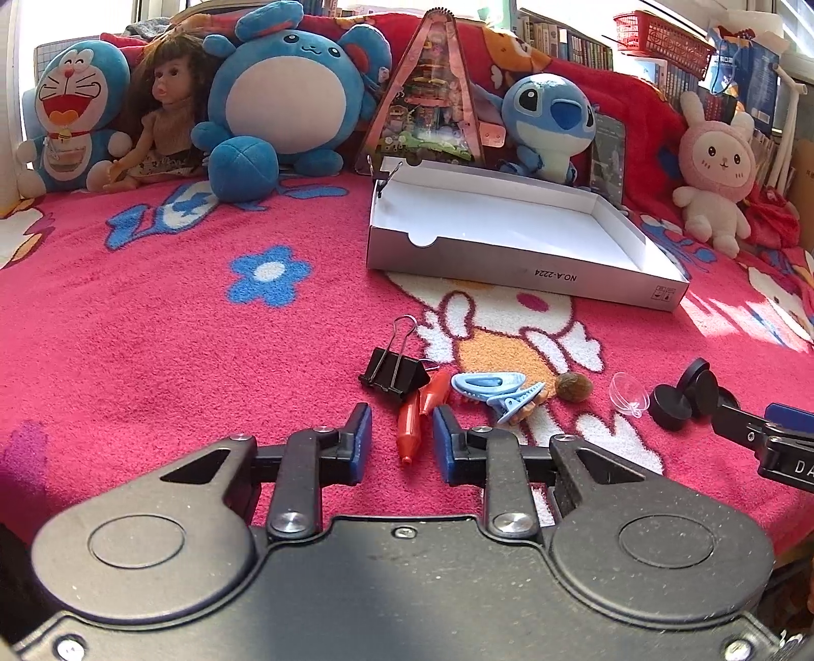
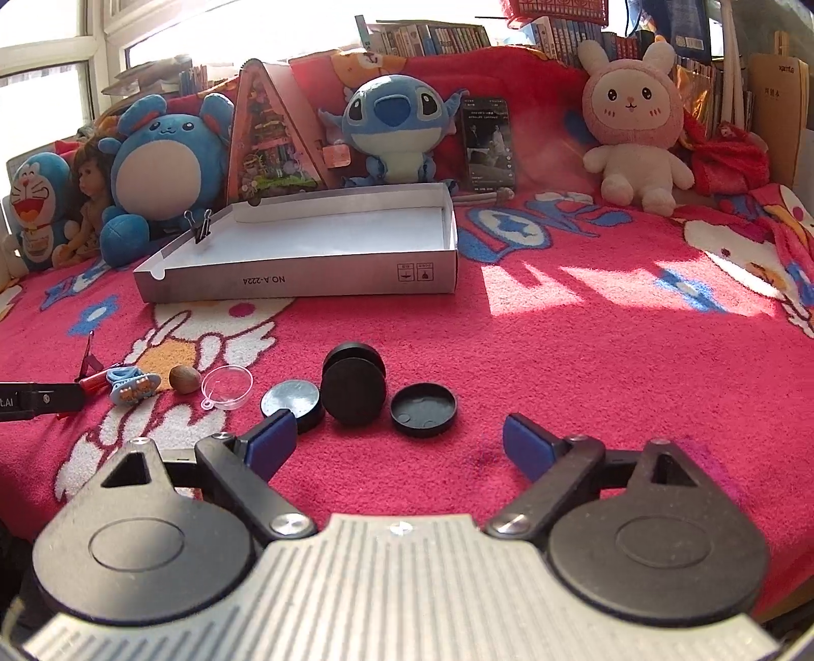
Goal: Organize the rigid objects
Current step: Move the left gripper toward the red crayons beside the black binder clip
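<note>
Small items lie loose on the blanket (image 1: 203, 330), near the open white box (image 1: 524, 269), presumably their destination. Left gripper (image 1: 401, 416) is drawn in to its narrowest and grips nothing; the red pen (image 1: 411, 432) lies below the gap, beside a binder clip (image 1: 391, 373) and blue hair clips (image 1: 488, 384). Right gripper (image 2: 399, 424) is spread wide and empty, aimed at the black lids (image 2: 351, 391), likely its next pick.

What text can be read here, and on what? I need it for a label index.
"NO.A-2224", upside down: box front wall.
Two small handling symbols: same wall, too small to read.
"DA", cut off: right gripper body.
"t.AI", cut off: left gripper body.
Book spines, phone screen: too blurred to read.
</note>
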Motion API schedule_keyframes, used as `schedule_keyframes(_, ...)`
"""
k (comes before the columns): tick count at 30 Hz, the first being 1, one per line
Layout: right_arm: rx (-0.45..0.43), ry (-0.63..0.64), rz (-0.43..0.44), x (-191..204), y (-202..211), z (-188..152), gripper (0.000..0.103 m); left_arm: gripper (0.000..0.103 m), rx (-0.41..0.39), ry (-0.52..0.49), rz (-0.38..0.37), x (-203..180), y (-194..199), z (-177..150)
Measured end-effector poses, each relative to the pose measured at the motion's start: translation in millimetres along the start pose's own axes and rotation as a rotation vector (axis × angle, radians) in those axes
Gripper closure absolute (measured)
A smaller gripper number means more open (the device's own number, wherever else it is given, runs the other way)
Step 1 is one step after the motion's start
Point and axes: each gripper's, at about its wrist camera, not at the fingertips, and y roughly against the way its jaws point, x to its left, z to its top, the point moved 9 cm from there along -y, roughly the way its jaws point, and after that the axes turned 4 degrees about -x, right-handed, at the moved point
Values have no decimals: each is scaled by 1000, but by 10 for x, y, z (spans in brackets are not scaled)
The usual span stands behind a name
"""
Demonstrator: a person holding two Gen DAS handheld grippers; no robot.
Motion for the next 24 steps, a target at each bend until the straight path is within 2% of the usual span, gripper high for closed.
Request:
schedule_keyframes(7,-26,39,-96,-217,-55,56,29,81,10,1,-2,7,-59,2)
schedule_keyframes(9,0,35,-101,-221,-90,30,30,81,1,-1,12,31,-87,30)
schedule_keyframes(13,-5,47,-106,-208,-115,46,30,81,0,31,59,186,-137,84)
schedule_keyframes(20,2,54,-102,-177,-190,41,31,79,11,14,31,185,-20,21)
schedule_keyframes(24,4,55,-106,-155,-212,37,33,78,18,14,52,201,-27,-51)
